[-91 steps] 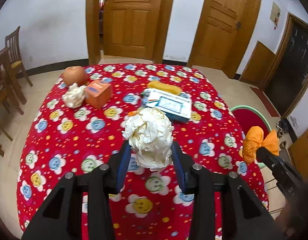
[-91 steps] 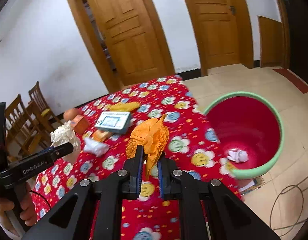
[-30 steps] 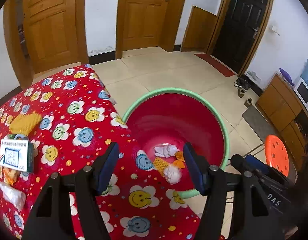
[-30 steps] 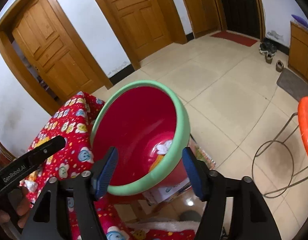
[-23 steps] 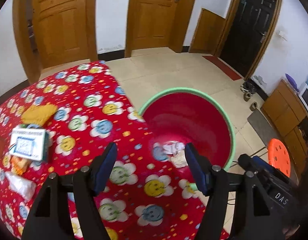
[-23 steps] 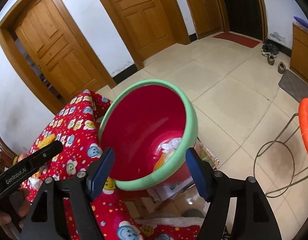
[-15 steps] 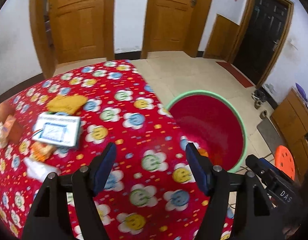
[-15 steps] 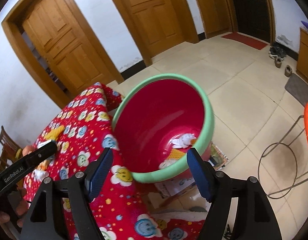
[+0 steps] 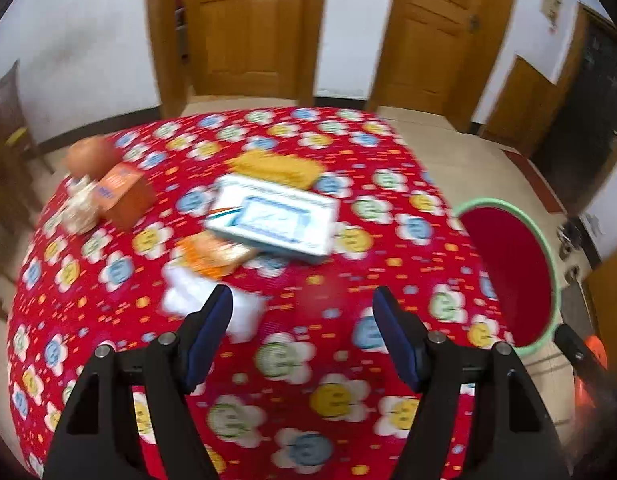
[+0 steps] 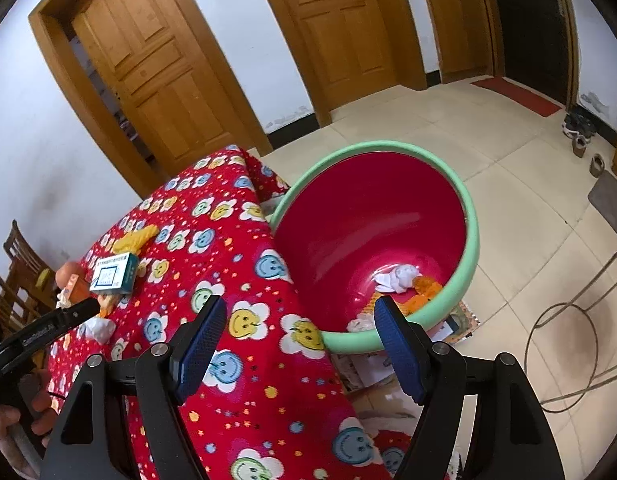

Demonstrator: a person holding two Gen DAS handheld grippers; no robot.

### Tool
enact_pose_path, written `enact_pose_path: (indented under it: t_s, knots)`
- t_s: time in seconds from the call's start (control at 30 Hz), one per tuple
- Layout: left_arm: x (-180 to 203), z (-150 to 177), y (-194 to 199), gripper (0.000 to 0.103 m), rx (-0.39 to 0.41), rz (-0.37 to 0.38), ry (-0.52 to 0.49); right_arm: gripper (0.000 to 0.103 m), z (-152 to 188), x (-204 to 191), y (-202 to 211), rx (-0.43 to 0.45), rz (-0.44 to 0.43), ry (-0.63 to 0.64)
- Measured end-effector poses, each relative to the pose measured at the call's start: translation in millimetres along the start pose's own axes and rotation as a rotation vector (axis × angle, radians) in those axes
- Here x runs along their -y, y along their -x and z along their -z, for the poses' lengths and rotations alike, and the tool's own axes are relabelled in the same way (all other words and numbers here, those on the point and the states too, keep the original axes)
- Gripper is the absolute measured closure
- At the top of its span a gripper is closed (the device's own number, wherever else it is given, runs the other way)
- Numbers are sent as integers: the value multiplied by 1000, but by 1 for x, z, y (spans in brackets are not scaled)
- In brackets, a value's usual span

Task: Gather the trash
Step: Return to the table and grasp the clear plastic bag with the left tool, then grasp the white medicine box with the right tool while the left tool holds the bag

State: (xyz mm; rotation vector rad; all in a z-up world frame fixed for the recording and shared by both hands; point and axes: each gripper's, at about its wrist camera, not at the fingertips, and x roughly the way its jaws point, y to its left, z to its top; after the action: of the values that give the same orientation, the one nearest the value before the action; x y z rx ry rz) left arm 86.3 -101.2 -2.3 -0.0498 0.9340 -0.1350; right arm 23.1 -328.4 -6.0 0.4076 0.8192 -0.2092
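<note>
Best to steer the left gripper, spread wide and empty, onto the white crumpled paper lying on the tablecloth at ten o'clock of its fingertips, straddle it squarely and only then close, leaving the flat box at twelve o'clock alone. Smeared by motion blur there, so hard to tell where paper ends and the orange scrap begins. Further right, at three o'clock, the red bin, partly cut off, with the right gripper spread and empty at its near rim, which hides some trash inside.
</note>
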Motion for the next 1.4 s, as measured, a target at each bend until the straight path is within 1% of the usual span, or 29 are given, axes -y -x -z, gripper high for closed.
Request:
enact_pose_path:
  t_s: [0.17,0.3,0.43,0.7,0.83,0.87,0.9,1.03,1.2,1.23,1.27,1.4]
  knots:
    - [-35,2,-11,31,-28,-47,110,26,1,-11,-3,-4,-2,25]
    - [-51,3,-20,31,-42,-56,179,26,1,-16,-5,-9,-1,40]
    - [-61,3,-30,31,-60,-57,222,26,1,-21,-8,-14,-2,54]
    - [-70,5,-45,31,-84,-51,270,26,0,-27,-14,-26,-7,71]
    - [-71,7,-49,31,-89,-43,269,26,0,-33,-18,-35,-11,90]
    - [-70,8,-50,33,-89,-39,264,26,0,-35,-19,-36,-12,95]
    - [-70,9,-49,38,-87,-35,258,26,0,-37,-20,-37,-13,101]
    - [-64,12,-46,48,-82,-17,215,26,-1,-47,-23,-43,-21,129]
    - [-66,17,-40,52,-78,1,193,25,-3,-66,-29,-54,-44,189]
    - [-66,18,-38,52,-77,4,186,20,-3,-71,-30,-57,-55,203]
    - [-67,18,-36,53,-75,4,180,18,-4,-77,-32,-61,-67,220]
    - [-71,16,-26,53,-49,-18,156,17,-6,-103,-38,-65,-91,294]
